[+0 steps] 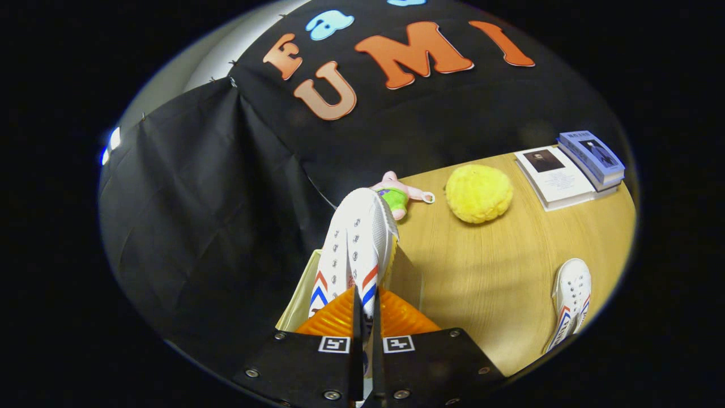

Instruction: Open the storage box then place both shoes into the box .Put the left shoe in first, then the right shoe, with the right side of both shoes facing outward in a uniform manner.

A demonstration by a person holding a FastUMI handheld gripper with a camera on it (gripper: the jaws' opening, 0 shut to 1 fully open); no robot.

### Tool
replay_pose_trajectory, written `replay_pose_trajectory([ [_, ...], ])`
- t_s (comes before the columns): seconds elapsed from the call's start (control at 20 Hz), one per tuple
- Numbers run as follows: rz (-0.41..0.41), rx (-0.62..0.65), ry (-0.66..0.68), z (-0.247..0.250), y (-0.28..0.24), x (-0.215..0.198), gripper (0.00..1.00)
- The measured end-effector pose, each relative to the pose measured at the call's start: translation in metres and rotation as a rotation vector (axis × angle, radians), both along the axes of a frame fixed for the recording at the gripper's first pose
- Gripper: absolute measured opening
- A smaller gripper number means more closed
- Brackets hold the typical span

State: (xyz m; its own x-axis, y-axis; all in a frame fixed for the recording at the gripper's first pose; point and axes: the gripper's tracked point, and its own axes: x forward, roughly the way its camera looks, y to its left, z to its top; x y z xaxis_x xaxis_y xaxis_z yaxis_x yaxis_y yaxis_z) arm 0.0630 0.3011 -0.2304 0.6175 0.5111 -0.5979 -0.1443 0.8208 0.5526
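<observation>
Tool (362, 309) clamps white shoe (354, 249) above box (297, 300).

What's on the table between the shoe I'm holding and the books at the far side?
In the gripper view, a yellow fluffy ball lies between the held shoe, clamped in the gripper, and the books. A small pink plush toy lies just behind the shoe's toe.

Staged recording booth, not a lived-in room: black cloth wall (226, 187) hung close behind a bare wood desk (487, 272), w/ props set out beyond the gripper (362, 323), i.e. books (572, 170), yellow plush ball (478, 192), small pink toy (396, 198).
</observation>
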Motion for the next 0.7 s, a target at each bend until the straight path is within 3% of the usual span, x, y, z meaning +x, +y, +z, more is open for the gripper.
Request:
replay_pose_trajectory([
  [0.35, 0.122, -0.053, -0.046, -0.019, 0.055, 0.005, 0.07],
  [0.7, 0.25, -0.175, -0.099, -0.05, 0.067, -0.003, 0.07],
])
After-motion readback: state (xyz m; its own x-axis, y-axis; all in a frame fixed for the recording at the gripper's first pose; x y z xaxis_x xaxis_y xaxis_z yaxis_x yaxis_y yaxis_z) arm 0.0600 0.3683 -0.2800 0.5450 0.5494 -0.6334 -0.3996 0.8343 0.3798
